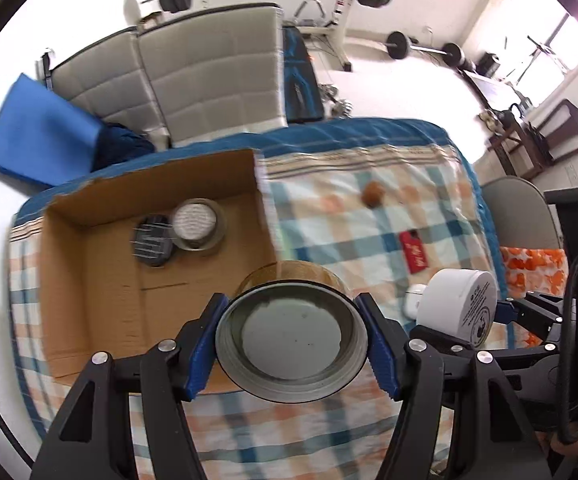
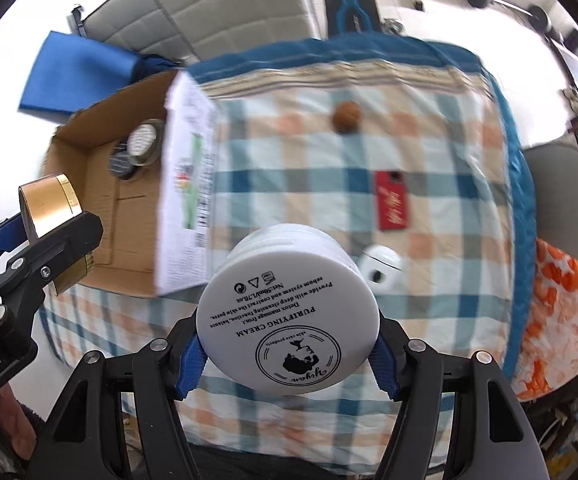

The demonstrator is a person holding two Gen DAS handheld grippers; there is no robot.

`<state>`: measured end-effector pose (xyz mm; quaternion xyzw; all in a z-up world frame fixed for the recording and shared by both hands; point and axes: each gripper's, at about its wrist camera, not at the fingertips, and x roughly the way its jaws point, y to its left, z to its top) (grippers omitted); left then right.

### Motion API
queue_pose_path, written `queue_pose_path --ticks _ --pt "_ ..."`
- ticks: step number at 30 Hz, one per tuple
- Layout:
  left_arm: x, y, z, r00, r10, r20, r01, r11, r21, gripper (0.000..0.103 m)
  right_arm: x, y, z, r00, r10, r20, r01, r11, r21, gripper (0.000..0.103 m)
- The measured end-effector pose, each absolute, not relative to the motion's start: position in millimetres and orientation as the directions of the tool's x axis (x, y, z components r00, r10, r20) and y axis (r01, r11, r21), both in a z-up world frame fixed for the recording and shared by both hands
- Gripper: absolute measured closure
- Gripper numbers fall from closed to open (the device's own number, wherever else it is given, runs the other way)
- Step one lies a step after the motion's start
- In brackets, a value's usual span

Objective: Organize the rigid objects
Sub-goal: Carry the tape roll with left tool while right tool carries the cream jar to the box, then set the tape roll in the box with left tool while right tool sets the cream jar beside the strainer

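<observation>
My left gripper (image 1: 291, 344) is shut on a gold jar (image 1: 292, 340), its grey base facing the camera, held above the near right corner of an open cardboard box (image 1: 101, 304). The jar shows gold in the right wrist view (image 2: 51, 204). My right gripper (image 2: 289, 344) is shut on a white cream jar (image 2: 289, 312), held above the checked bedcover; it also shows in the left wrist view (image 1: 459, 300). Inside the box lie a round tin with a white lid (image 1: 195, 220) and a dark round object (image 1: 152, 240).
On the checked bedcover (image 2: 429, 152) lie a brown ball (image 2: 346, 116), a red phone case (image 2: 392, 200) and a white earbud case (image 2: 381, 270). The box's white printed side (image 2: 187, 184) faces right. A grey chair (image 1: 521, 212) stands at the bed's right.
</observation>
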<state>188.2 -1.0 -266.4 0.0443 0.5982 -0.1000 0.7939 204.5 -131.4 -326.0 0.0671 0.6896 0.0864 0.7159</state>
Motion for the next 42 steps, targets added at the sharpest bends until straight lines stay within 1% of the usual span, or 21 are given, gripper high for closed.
queue_pose_path --ticks 3,8,11,15,22,26,35,38,42 --pt "193.5 47.4 -265.4 0.275 -0.073 -0.959 0.160 0.987 -0.029 0.041 210.4 -85.8 -325.4 0.026 0.238 -0.971 -0.073 0.969 0.236 0.034" --pt "207.7 120.4 -273.6 0.261 -0.028 -0.965 0.093 0.996 -0.003 0.041 229.2 -9.2 -337.3 0.016 0.225 -0.974 -0.132 0.966 0.221 0.034" --pt "224.9 162.0 -294.0 0.225 -0.038 -0.974 0.039 0.999 -0.030 0.041 243.3 29.6 -355.2 0.002 0.208 -0.978 -0.140 0.969 0.205 0.034" --pt "254.6 196.6 -329.6 0.169 -0.052 -0.984 0.000 0.999 -0.052 0.041 270.0 66.1 -392.0 -0.037 0.185 -0.982 -0.110 0.976 0.188 0.034" --pt "309.1 232.0 -403.0 0.057 -0.015 -0.998 -0.027 1.000 -0.016 0.041 303.6 93.2 -465.2 -0.131 0.109 -0.985 -0.056 0.991 0.117 0.033" --pt "330.2 244.5 -434.6 0.000 -0.037 -0.999 -0.042 0.998 -0.037 0.041 311.4 105.6 -489.2 -0.162 0.074 -0.984 -0.054 0.995 0.084 0.033" --pt "343.4 242.6 -459.4 -0.055 -0.046 -0.997 -0.016 0.999 -0.045 0.041 325.6 117.8 -513.8 -0.210 0.034 -0.977 -0.020 0.999 0.039 0.033" --pt "340.6 243.6 -461.8 -0.068 -0.052 -0.996 -0.014 0.999 -0.051 0.041 327.5 126.8 -517.5 -0.263 0.008 -0.965 -0.064 0.998 0.026 0.033" --pt "336.4 245.1 -464.7 -0.074 -0.057 -0.996 -0.002 0.998 -0.057 0.041 319.0 136.5 -523.1 -0.360 0.010 -0.933 -0.126 0.990 0.059 0.033"
